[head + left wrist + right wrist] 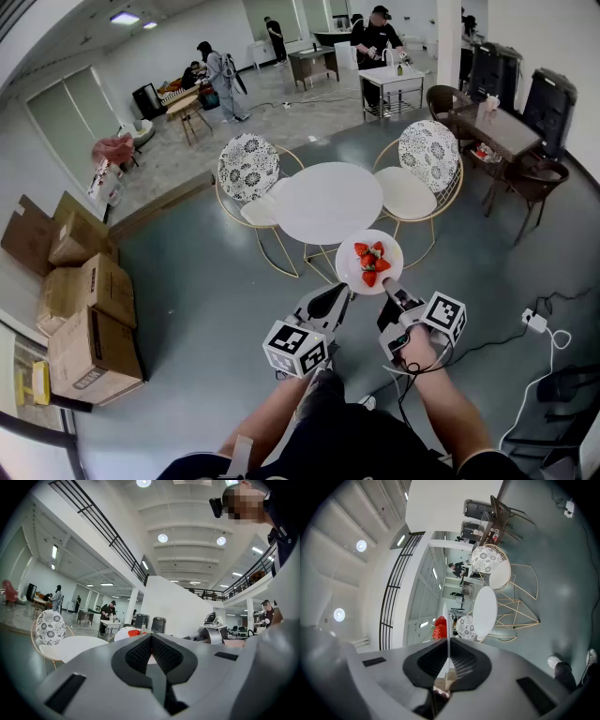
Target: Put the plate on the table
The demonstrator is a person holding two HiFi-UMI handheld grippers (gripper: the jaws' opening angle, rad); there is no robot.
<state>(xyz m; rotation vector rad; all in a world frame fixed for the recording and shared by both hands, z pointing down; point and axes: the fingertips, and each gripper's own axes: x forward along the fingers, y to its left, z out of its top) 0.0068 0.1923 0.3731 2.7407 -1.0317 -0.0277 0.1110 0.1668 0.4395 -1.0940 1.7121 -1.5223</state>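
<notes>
A white plate [354, 267] with several strawberries [369, 261] hangs in the air just in front of the round white table [326, 202]. My right gripper [387, 284] is shut on its near rim; in the right gripper view the plate [448, 620] runs edge-on between the jaws [449, 641], strawberries [439, 627] beside it. My left gripper [343, 292] is shut, its tips at the plate's near-left rim. In the left gripper view the plate [123, 632] and strawberries [134, 632] show just past the closed tips [151, 638], with the table [79, 645] at left.
Two patterned chairs [248, 169] [429, 150] flank the table. Cardboard boxes [84, 309] are stacked at the left. A power strip [534, 322] and cables lie on the floor at right. A dark table [502, 131] and people stand farther back.
</notes>
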